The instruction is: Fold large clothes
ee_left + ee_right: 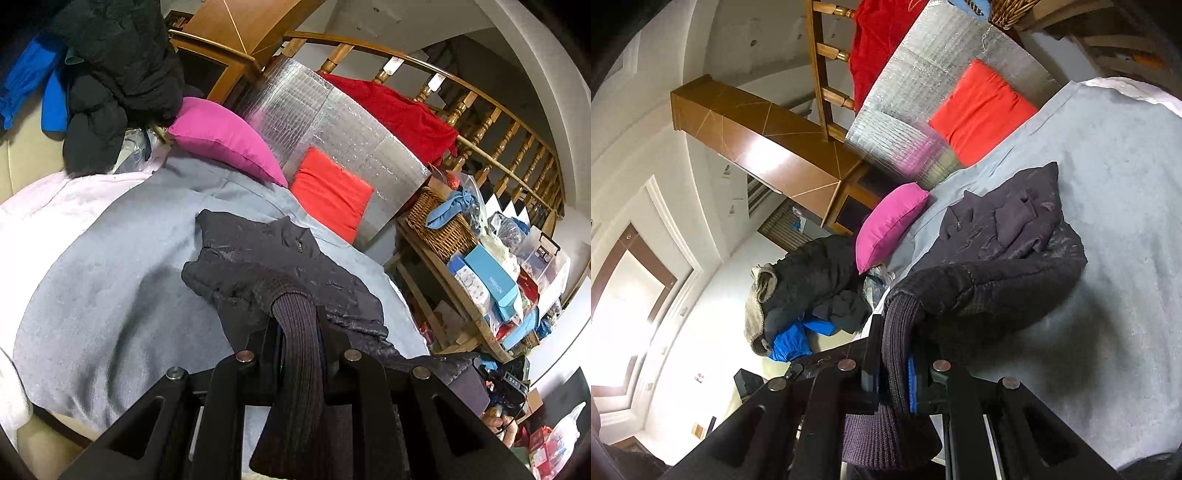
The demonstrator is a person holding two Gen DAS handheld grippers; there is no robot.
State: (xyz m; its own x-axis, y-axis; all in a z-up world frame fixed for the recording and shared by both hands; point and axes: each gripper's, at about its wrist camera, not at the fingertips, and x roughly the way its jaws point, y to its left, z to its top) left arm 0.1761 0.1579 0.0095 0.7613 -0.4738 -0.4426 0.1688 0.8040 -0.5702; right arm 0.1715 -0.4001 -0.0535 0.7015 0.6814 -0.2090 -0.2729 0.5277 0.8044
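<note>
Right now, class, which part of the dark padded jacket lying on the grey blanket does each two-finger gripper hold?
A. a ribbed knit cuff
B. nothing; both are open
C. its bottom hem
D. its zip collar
A: in each wrist view a ribbed knit cuff of the dark padded jacket is pinched between the jaws of the left gripper and of the right gripper, above the grey blanket.

Jacket cuff [295, 332] hides left gripper [297, 325] fingertips; cuff runs off bottom edge. Far shelf [480, 280] box labels too small to read. Bed cover [1108, 221] cut off right.
</note>
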